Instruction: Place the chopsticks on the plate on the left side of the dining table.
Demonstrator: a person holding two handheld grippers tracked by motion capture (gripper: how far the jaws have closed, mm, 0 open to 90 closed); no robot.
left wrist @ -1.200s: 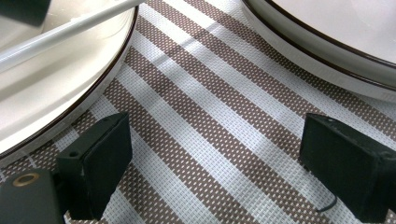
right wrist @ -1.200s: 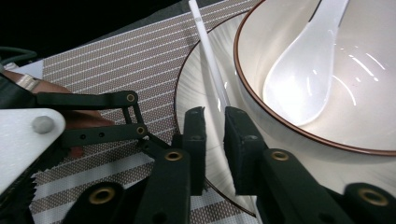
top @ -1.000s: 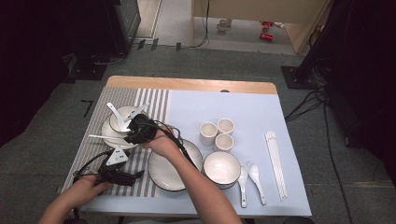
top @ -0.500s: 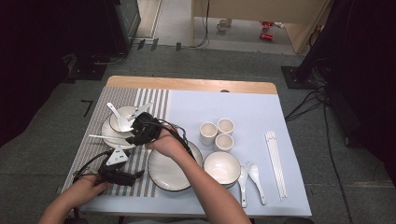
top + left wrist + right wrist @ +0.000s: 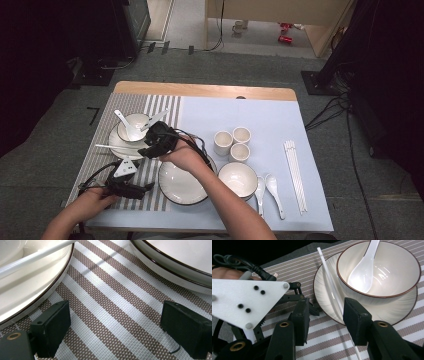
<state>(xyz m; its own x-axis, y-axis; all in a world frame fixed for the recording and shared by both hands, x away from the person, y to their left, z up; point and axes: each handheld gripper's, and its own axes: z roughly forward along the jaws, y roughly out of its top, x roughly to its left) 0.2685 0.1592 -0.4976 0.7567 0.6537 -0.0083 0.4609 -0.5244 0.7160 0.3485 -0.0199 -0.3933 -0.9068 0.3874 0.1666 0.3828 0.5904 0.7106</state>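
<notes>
Between the black jaws of the right gripper [image 5: 325, 320] there is only striped mat; the jaws stand partly apart, have just been opening, and pinch nothing. In the right gripper view a thin white plastic chopstick [image 5: 329, 285] runs past the inner edge of one jaw, lying across the rim of a round white plate with a dark edge line [image 5: 392, 312]. On that plate sits a white ceramic bowl with a brown rim [image 5: 397, 270], and a white ceramic soup spoon [image 5: 362, 270] rests inside it, handle leaning over the rim. In the high view this gripper [image 5: 150, 148] hovers just beside the plate, over the brown-and-white striped woven placemat [image 5: 162, 102].

The left gripper [image 5: 113, 322] has its jaws spread wide, flat against the same mat, with nothing between them. In its own view the first plate's edge curves past on one side and a second, empty white plate with a dark rim [image 5: 180, 262] on the other. In the high view it [image 5: 142, 189] lies near the table's front edge, a hand on it.

Farther out on the pale blue table mat [image 5: 265, 115] stand three small white cups [image 5: 235, 142], another white bowl [image 5: 238, 179], two more white spoons [image 5: 267, 192] and a bundle of white chopsticks [image 5: 295, 172].
</notes>
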